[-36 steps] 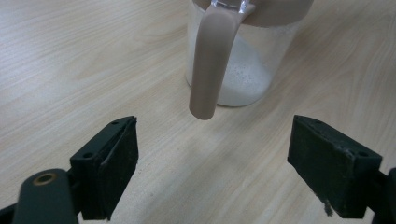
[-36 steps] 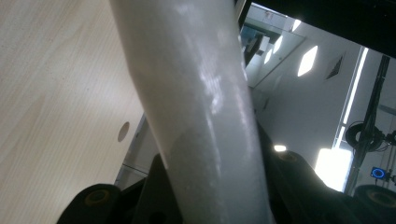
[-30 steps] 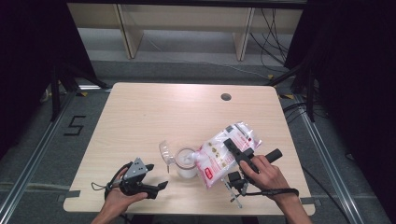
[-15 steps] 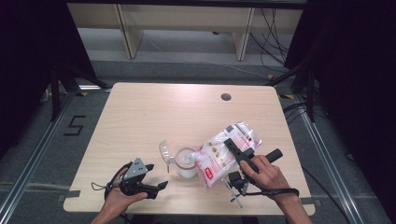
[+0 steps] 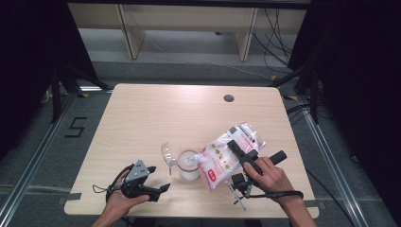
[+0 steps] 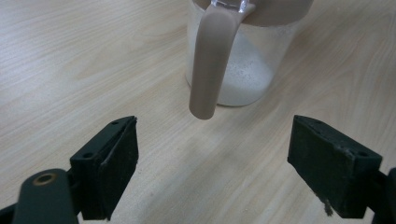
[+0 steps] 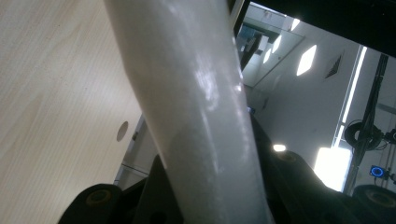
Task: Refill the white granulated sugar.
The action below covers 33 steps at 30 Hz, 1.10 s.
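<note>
With the bag [image 5: 227, 156] being clamped by the right gripper [image 5: 236, 150] and tipped over the jug [image 5: 188, 164], while the left gripper [image 5: 158, 189] is being held open just beside the jug, powder is being risked overshooting the rim onto the table [image 5: 156, 118].

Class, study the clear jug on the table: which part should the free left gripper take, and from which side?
Take the handle. It hangs down the near side of the jug, facing the open left gripper, with a gap behind it. Come in level from the person's side, one jaw on each flank.
</note>
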Motion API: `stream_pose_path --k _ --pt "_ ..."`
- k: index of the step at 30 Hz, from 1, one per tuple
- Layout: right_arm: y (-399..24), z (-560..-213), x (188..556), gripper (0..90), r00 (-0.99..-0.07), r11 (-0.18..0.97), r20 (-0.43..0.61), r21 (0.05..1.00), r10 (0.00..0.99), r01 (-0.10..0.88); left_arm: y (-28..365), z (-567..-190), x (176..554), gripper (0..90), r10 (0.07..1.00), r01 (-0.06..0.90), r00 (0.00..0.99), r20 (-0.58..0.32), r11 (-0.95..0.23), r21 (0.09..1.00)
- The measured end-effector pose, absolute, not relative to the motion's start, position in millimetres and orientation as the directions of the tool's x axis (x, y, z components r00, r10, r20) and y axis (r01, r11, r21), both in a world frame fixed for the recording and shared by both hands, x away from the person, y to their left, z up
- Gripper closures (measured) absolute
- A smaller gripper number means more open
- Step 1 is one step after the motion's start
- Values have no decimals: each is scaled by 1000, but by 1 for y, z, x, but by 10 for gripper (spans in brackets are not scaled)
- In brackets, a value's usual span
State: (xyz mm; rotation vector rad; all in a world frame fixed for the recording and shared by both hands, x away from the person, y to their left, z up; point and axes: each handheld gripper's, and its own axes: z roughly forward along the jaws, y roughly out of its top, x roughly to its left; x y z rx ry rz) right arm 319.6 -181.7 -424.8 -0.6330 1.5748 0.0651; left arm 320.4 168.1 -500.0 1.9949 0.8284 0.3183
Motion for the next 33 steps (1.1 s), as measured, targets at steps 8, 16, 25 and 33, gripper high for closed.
stream_pose_path --k 8,16,25,33 --pt "-180 -423 320 759 46 828 -927 -353 -371 -435 168 -500 320 159 667 428 737 -107 -339 838" --pt "-181 -424 319 760 38 836 -932 -342 -361 -429 167 -501 320 159 669 425 736 -105 -337 840" --pt "-180 -423 319 761 47 828 -928 -353 -371 -435 168 -501 320 159 667 423 738 -99 -344 838" --pt "-181 -422 318 763 47 835 -931 -345 -361 -428 167 -501 320 159 669 425 736 -104 -336 840"
